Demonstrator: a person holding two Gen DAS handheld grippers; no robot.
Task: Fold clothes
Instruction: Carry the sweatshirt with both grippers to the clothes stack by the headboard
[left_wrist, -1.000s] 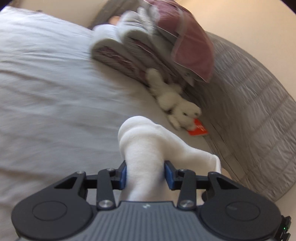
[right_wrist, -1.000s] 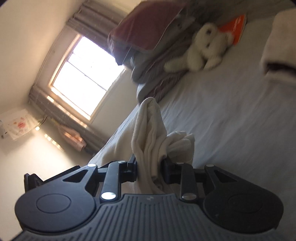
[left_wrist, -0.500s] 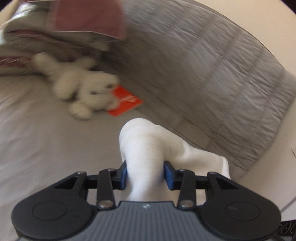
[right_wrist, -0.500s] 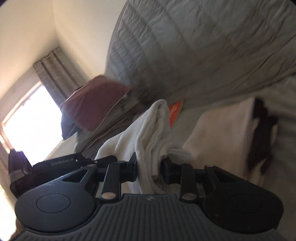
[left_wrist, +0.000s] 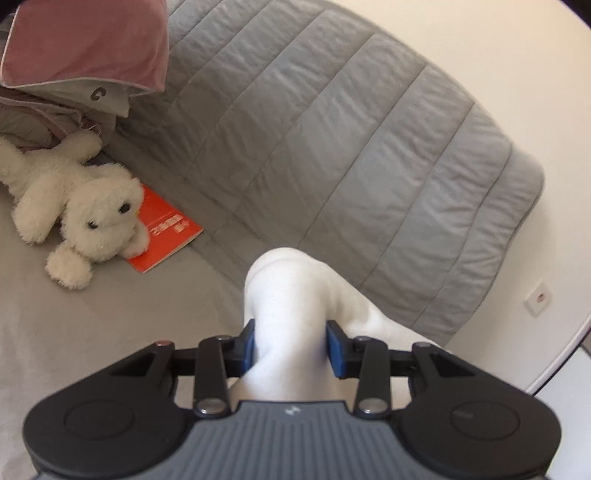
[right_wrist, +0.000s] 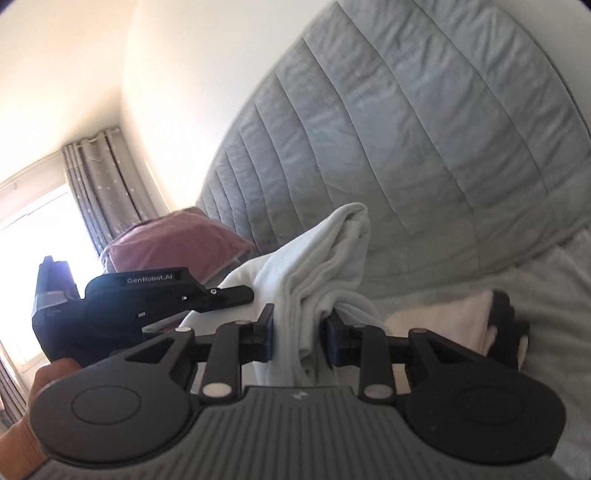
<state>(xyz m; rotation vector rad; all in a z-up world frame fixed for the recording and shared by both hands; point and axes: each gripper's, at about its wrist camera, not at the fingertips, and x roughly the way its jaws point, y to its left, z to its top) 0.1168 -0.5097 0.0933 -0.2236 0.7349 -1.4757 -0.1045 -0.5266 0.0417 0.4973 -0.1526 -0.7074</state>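
A white garment (left_wrist: 295, 295) is clamped in my left gripper (left_wrist: 291, 345), bulging forward between the blue pads above the grey bed sheet (left_wrist: 110, 325). In the right wrist view my right gripper (right_wrist: 300, 338) is shut on a bunched fold of the same white garment (right_wrist: 325, 266), held up in the air. The left gripper's black body (right_wrist: 122, 306) shows just to the left, holding the cloth's other side. A folded cream and black garment (right_wrist: 469, 317) lies on the bed at the right.
A grey quilted headboard (left_wrist: 332, 129) stands behind. A white plush dog (left_wrist: 81, 218) lies on an orange booklet (left_wrist: 166, 232) at the left. A pink pillow (left_wrist: 85, 40) tops a pile of bedding. A window with grey curtains (right_wrist: 96, 192) is at the far left.
Both grippers have swung with the white garment away from the window and pillows, toward the headboard side of the bed. The grips have not changed.
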